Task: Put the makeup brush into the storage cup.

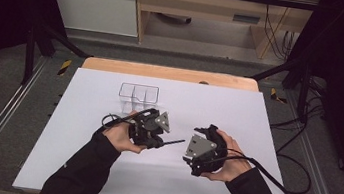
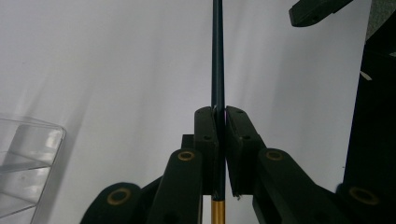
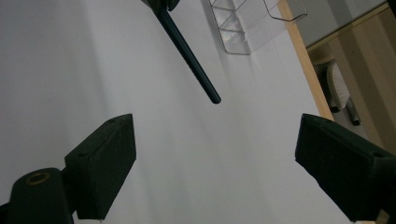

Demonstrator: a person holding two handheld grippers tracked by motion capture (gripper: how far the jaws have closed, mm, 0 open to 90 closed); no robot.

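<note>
Left tongs (image 2: 219,135) clamp dark pen (image 2: 217,56), gold end cut off

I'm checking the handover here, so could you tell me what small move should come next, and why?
Probably ease the right gripper forward around the dark pen: its jaws stand wide open with the tip just ahead of them, while the left gripper is clamped on the pen's other end.

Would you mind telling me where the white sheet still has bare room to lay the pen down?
Bare patches: the white sheet right of the clear organizer, the strip left of the left gripper, and the near edge between the sleeves. It is crowded mid-sheet, where the pen points toward the right gripper.
</note>
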